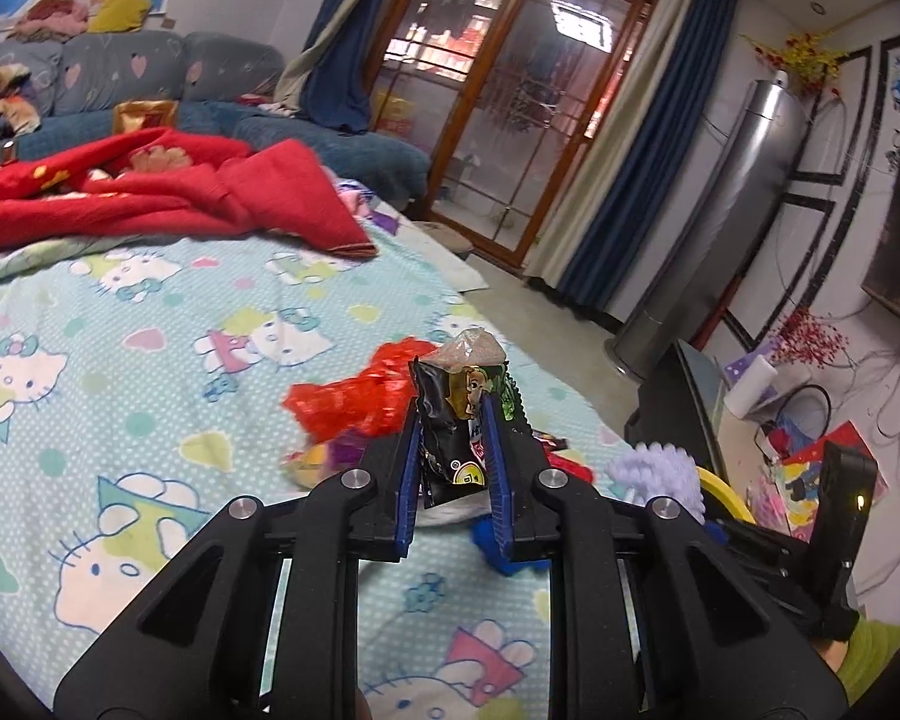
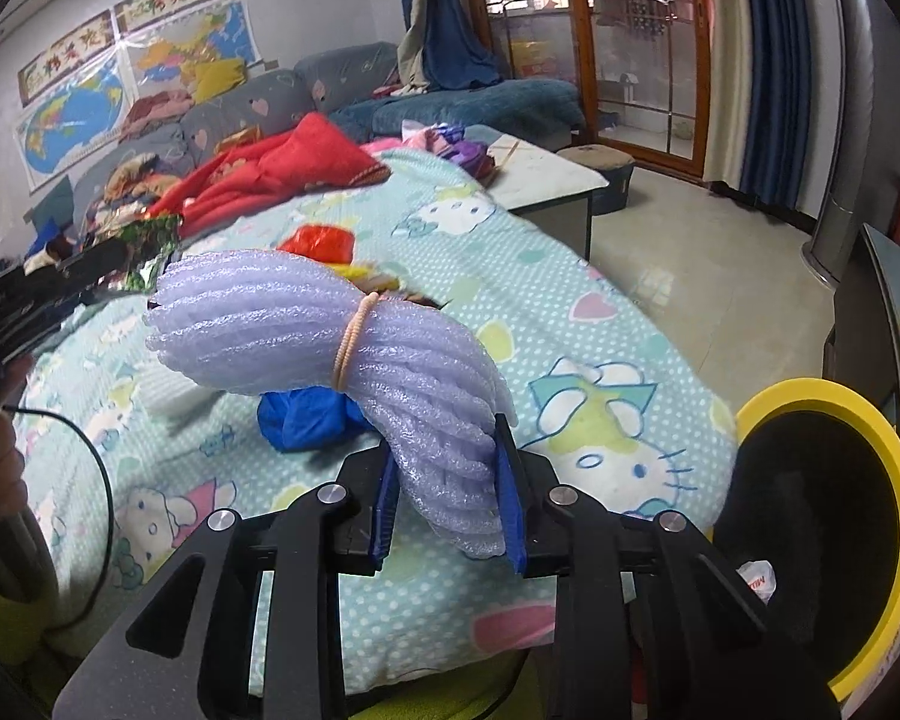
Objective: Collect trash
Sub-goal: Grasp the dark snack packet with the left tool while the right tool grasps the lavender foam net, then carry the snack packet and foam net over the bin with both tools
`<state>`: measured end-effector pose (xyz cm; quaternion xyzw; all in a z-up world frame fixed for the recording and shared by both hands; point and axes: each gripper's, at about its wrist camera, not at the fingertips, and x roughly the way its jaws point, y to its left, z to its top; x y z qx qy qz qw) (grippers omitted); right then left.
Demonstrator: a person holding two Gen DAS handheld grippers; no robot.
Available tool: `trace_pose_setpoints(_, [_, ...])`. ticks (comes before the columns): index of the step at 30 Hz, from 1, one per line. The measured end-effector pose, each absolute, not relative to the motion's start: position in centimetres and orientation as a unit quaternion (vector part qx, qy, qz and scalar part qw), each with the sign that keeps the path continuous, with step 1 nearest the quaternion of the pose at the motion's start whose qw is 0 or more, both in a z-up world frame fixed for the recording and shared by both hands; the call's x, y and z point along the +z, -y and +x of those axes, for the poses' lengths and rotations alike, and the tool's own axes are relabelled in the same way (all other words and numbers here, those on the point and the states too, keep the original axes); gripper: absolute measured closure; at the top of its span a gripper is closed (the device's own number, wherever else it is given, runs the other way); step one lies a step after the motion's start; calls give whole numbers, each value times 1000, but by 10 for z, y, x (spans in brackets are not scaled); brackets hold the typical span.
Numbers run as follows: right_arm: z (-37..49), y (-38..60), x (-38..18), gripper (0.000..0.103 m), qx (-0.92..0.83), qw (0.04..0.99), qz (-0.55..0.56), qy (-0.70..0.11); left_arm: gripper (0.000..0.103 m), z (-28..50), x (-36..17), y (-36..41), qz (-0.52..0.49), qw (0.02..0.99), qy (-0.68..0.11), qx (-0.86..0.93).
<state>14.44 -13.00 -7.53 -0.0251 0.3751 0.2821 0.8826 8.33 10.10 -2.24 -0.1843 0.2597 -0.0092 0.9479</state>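
We see the snack wrapper [image 1: 450, 420] upright between the left tool [image 1: 453, 414] pads above the bed [image 1: 150, 312]; the crumpled bag [image 1: 354, 402] lies on the bed at its ten o'clock. The foam bundle [image 2: 330, 348] sits in the right tool [image 2: 450, 462], the trash bin [image 2: 834, 516] at its three o'clock beside the bed, a blanket [image 2: 282, 174] behind at eleven
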Motion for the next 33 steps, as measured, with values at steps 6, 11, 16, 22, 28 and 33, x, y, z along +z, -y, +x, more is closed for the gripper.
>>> trace_pose_setpoints(6, [149,143,-65,76,276,887,-1,-370,89,84,-17,-78,-167,951,-257,-35])
trace_pose_setpoints(11, [151,155,-55,76,265,895,14,-358,89,86,-14,-60,-154,952,-258,-54])
trace_pose_setpoints(16, [153,168,-47,76,252,903,26,-347,90,88,-12,-44,-144,953,-258,-69])
trace_pose_setpoints(22, [156,182,-40,76,233,912,39,-337,90,89,-11,-23,-129,953,-259,-92])
trace_pose_setpoints(28, [158,199,-36,76,212,920,51,-327,90,94,-11,3,-112,952,-260,-116])
trace_pose_setpoints(33, [160,215,-35,76,198,923,66,-323,90,98,-12,22,-99,950,-263,-136])
